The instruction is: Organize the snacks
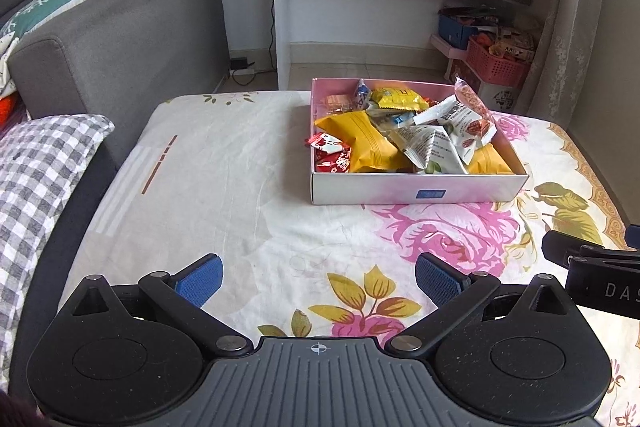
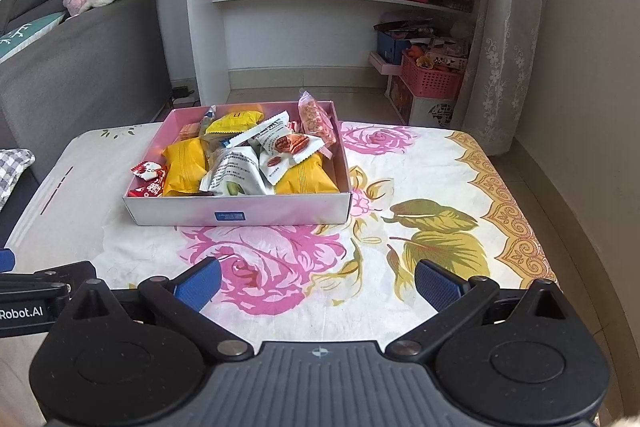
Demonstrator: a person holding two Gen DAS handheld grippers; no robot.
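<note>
home living room | grey sofa (image 1: 120, 27) (cushions), white shelf unit (image 2: 320, 7)

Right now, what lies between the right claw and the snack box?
Only bare flowered cloth lies between the open right claw and the snack box; no loose snack is there. The right wrist view shows this.
</note>
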